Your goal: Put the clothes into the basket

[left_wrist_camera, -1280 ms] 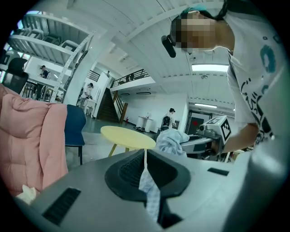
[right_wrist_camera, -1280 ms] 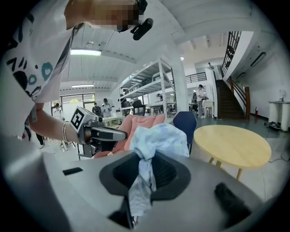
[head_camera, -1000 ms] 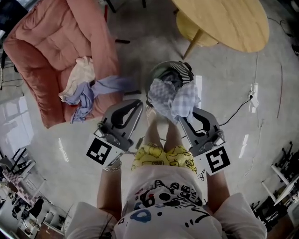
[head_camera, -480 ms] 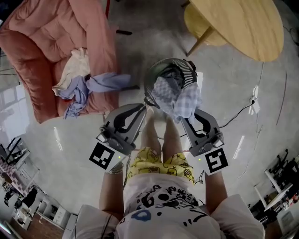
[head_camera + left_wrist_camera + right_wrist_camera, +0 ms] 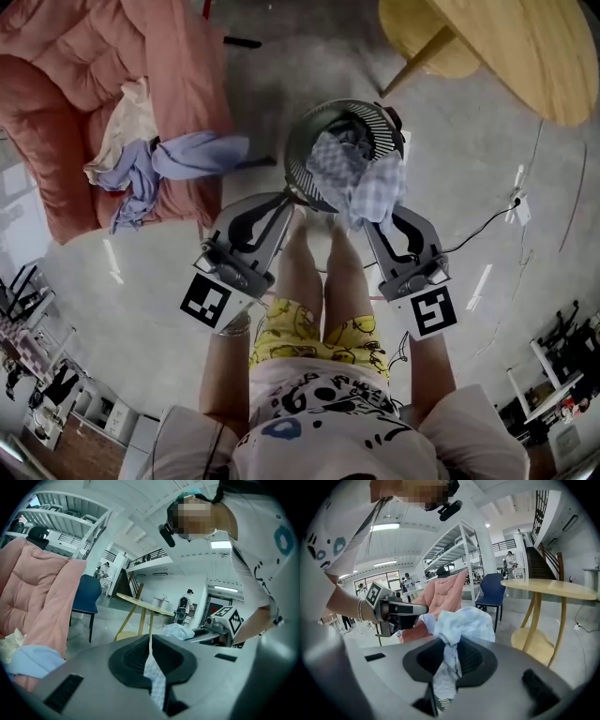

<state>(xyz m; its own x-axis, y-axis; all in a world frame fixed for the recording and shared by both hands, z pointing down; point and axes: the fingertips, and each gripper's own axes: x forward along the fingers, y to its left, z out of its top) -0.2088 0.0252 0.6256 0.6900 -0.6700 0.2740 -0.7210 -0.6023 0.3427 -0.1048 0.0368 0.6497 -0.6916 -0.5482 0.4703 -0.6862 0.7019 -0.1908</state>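
Note:
A light blue checked cloth (image 5: 361, 183) hangs bunched between both grippers, over the near rim of a round slatted basket (image 5: 309, 131) on the floor. My left gripper (image 5: 287, 201) is shut on a thin edge of the cloth (image 5: 157, 681), at the basket's left side. My right gripper (image 5: 371, 223) is shut on a thicker twisted fold of the cloth (image 5: 461, 623), at the basket's near right. Dark clothing lies inside the basket. More clothes (image 5: 141, 164), cream and lilac, are heaped on a pink padded chair (image 5: 66, 84) to the left.
A round wooden table (image 5: 525, 47) with a lower shelf stands at the far right. A black cable (image 5: 483, 220) runs across the grey floor to a socket. The person's legs stand just behind the basket. People and shelving are far off in the gripper views.
Both grippers have sunk with the checked cloth, which now hangs lower, down at the basket's mouth. Both grips have held.

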